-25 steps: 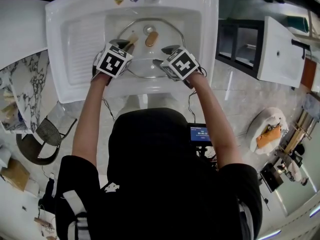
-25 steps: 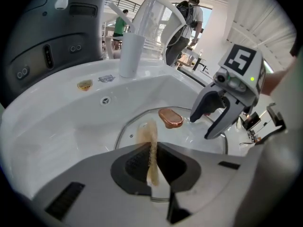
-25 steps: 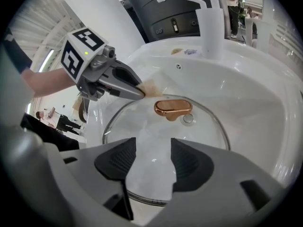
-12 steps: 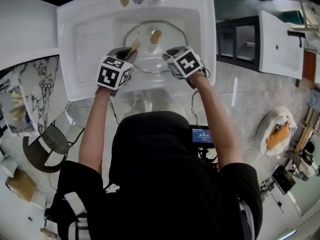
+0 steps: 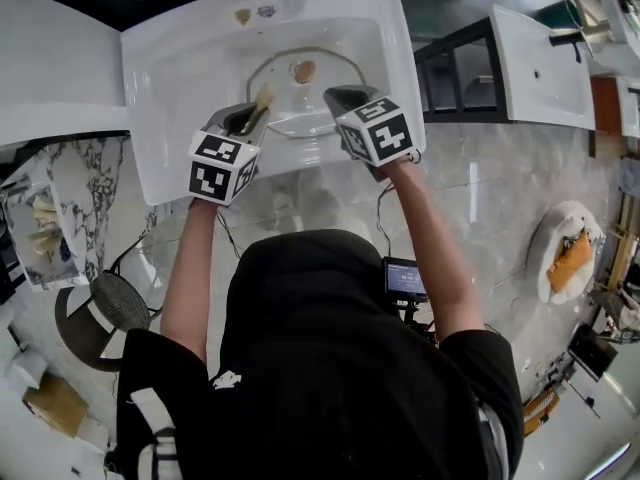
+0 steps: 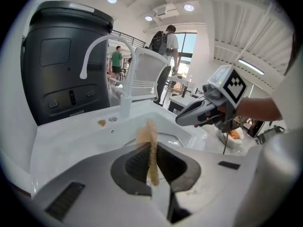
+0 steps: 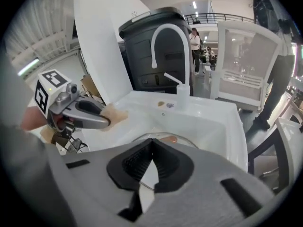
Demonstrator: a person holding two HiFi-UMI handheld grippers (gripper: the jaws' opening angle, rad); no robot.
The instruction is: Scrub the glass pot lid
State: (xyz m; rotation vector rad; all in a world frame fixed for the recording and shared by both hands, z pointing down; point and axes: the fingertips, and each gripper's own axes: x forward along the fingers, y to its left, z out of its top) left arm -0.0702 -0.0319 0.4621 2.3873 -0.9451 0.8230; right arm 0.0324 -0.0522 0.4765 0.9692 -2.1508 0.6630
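The glass pot lid lies flat in the white sink basin, its brown knob facing up. My left gripper hangs above the lid's left edge, shut on a thin tan scrub pad that sticks out past its fingertips. My right gripper is above the lid's right edge; its jaws have just been closing and now meet with nothing between them. In the right gripper view the lid's rim shows just beyond the jaws, and the left gripper holds the pad at the left.
A white curved faucet stands at the back of the sink, with a dark bin behind it. A white chair and people stand further off. A marble counter lies left of the sink.
Both grippers have risen out of the basin and away from the lid. The left one still carries the pad. The right gripper's jaws have closed empty.
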